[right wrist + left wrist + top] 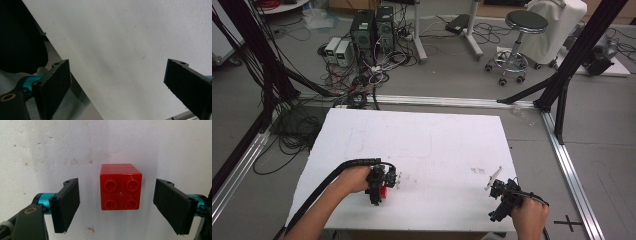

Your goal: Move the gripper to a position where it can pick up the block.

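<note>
Red brick (120, 187) sits on the white tabletop (422, 140), near the front edge and toward the front left corner. Toy building block, two-by-two studs on top, glossy; studs scuffed, any maker's lettering on them too small to read. A seam across its far side suggests two stacked pieces, not certain.

Left gripper (116, 205): jaws spread wide, one on each side of the brick, clear gap on both sides, no contact. Nothing held. In the high view the left gripper (381, 184) is over the brick (383, 192), with a patch of red visible under it; left hand (356, 178) behind it, black ribbed cable (343, 169) trailing back past the forearm.

Right gripper (117, 85): jaws spread wide, holding nothing, bare tabletop between them. Its view takes in the tabletop's edge running diagonally, with grey cloth and a dark shape beyond. In the high view the right gripper (503, 194) is at the front right corner of the tabletop, right hand (529, 216) at the edge, a thin white piece standing up from the gripper's top.

Tabletop surface: small dark specks, scratches, faint pencil-like outline toward the middle. No legible writing on it.

Floor beyond the far edge: two computer towers (373, 30), tangled cables (362, 80), round black stool (518, 42) on castors. Black cross mark (568, 221) on the floor by the right front corner.
</note>
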Action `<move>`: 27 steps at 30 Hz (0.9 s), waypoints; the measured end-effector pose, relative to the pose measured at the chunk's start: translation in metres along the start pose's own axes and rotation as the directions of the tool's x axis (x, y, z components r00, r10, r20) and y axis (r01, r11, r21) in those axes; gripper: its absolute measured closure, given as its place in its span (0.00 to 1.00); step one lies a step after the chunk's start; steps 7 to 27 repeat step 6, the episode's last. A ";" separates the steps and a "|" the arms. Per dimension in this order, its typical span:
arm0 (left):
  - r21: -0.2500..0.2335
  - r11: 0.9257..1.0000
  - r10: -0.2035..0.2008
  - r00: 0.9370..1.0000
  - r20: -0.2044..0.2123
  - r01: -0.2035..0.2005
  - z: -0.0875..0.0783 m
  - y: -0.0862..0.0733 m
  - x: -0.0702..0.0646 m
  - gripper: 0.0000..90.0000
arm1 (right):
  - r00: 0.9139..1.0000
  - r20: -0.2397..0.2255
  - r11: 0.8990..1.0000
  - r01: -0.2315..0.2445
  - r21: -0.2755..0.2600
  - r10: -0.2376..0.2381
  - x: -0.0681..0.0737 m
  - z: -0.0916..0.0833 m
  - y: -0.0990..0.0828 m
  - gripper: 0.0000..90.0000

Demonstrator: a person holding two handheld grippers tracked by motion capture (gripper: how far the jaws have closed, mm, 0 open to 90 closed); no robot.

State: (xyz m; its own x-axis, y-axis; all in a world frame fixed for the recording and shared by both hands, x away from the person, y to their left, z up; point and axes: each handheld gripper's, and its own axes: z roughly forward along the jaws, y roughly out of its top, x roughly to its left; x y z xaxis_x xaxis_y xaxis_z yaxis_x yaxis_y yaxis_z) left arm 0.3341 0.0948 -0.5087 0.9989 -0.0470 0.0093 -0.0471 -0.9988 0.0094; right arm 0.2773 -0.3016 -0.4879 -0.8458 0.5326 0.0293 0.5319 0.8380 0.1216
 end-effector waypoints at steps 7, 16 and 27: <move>-0.004 1.000 -0.004 1.000 -0.003 0.004 -0.002 -0.001 -0.001 0.24 | 1.000 -0.002 1.000 0.002 0.001 -0.002 0.000 -0.001 0.000 0.07; -0.004 1.000 -0.004 1.000 -0.003 0.004 -0.002 -0.001 -0.001 0.24 | 1.000 -0.002 1.000 0.002 0.001 -0.002 0.000 -0.001 0.000 0.07; -0.004 1.000 -0.004 1.000 -0.003 0.004 -0.002 -0.001 -0.001 0.24 | 1.000 -0.002 1.000 0.002 0.001 -0.002 0.000 -0.001 0.000 0.07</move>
